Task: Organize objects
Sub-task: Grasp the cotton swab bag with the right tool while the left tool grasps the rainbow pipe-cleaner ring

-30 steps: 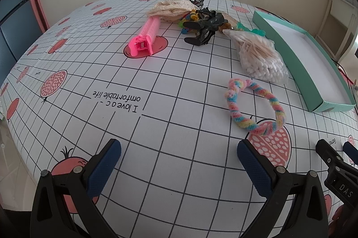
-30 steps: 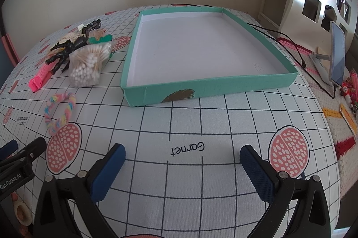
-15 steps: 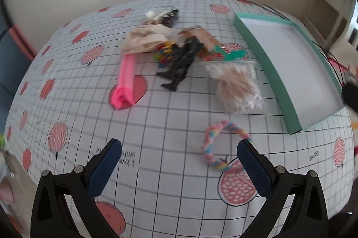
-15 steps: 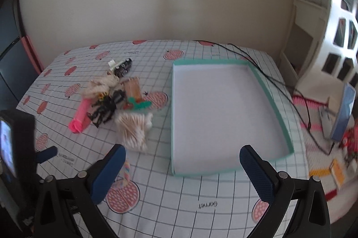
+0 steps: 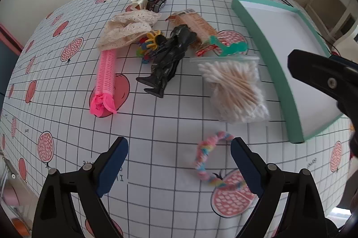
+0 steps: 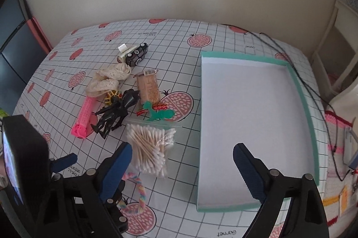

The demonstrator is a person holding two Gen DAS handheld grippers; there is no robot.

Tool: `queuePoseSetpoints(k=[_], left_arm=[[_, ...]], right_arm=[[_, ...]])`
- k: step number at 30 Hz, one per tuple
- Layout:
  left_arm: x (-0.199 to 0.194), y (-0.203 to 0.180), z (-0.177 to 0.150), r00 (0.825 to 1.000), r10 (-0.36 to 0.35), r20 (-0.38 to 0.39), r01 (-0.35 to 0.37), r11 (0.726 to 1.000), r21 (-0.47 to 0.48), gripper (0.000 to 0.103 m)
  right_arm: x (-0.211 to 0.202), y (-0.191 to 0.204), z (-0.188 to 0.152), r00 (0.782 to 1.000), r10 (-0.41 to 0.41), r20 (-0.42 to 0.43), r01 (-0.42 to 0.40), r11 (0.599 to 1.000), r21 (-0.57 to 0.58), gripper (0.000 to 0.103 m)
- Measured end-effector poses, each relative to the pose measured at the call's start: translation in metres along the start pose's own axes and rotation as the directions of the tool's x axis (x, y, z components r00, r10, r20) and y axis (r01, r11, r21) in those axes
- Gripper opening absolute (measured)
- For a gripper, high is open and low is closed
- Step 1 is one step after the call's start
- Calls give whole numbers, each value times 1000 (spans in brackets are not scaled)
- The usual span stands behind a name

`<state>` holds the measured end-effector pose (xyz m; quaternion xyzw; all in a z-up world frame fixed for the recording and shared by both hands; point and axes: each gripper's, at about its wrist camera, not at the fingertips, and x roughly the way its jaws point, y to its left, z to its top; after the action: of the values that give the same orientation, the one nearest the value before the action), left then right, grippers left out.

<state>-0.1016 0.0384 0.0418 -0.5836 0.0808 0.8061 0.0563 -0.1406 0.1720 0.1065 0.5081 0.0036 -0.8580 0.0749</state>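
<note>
Since both were raised: wider view gained.
Left gripper (image 5: 179, 161): wide, empty.
Right gripper (image 6: 182, 167): wide, empty.
Tray (image 6: 312, 126): unfilled (sorting not begun).

My grippers' pads (image 5: 113, 165) are dark blue on black frames, above a white tablecloth (image 5: 170, 126) with a black grid and pink-red pomegranates. The tray (image 6: 313, 117) is teal outside, white inside. Beside it lie a hot-pink roller (image 5: 105, 79), cream lace (image 5: 127, 29), black figure (image 5: 170, 56), green dinosaur (image 5: 230, 47), white-tipped tan swabs (image 5: 235, 85) and a pastel rainbow braid (image 5: 205, 157).
</note>
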Motion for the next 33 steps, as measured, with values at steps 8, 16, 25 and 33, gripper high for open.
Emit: queuePoseSetpoints(k=[8,16,25,33], left_arm=[[10,-7,-11,999,-11,-41,12,1000,6,86],[15,-2,-11,997,-31,-71,27,998,-55,73],[16,-4,-13,995,-46,-87,40,996,-74,60],[9,-15,-12,996,-51,-71,48,998,-52,48]], right_arm=[[31,7,-6,996,54,-77,-54,999,7,82],[47,19,-8,988,101,-115,-99,995,28,76],[69,28,-10,982,95,-165,-91,995,32,75],[85,28,-13,975,93,-203,-81,994,67,74]])
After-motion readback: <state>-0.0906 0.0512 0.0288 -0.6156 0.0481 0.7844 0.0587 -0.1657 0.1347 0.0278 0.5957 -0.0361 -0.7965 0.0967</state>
